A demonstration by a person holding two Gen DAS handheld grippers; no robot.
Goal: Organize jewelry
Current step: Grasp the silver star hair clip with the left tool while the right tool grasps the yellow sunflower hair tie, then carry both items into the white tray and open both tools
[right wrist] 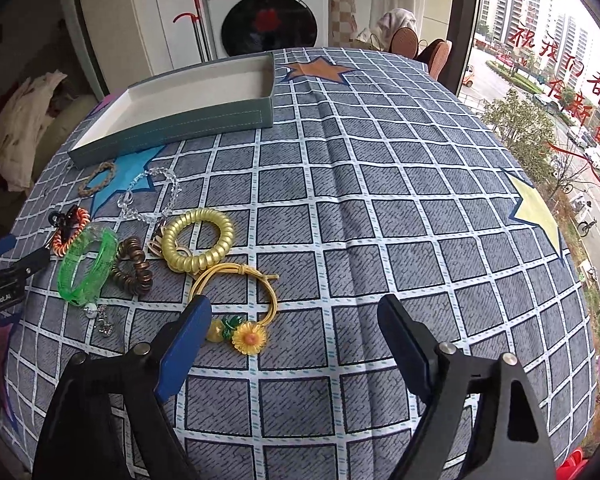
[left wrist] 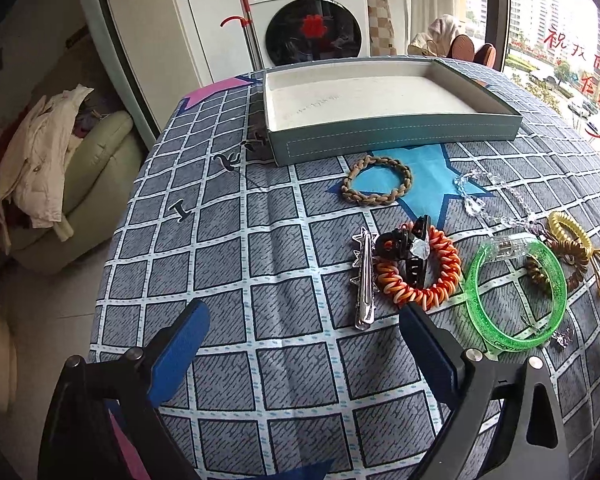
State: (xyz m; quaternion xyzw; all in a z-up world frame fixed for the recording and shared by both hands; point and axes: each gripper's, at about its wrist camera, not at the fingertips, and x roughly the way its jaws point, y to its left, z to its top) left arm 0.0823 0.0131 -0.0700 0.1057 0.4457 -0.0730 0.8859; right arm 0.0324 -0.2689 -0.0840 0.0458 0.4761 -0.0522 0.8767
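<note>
Left gripper (left wrist: 304, 320) jaws wide apart, nothing between them, over bare checked tablecloth (left wrist: 220, 260). Just right of it: silver hair clip (left wrist: 365, 280), then orange coil hair tie (left wrist: 418, 266) with a black claw clip (left wrist: 400, 242) lying on it, then green bangle (left wrist: 516, 294). Braided bracelet (left wrist: 377, 180) and clear bead bracelet (left wrist: 496, 200) sit nearer the tray (left wrist: 392, 136), which holds no jewelry. Gold coil tie (right wrist: 198, 240) and brown coil tie (right wrist: 132, 268) lie right of the bangle. Right gripper (right wrist: 294, 314) jaws apart, gripping nothing; sunflower hair tie (right wrist: 250, 336) lies just beside its left finger (right wrist: 184, 348).
</note>
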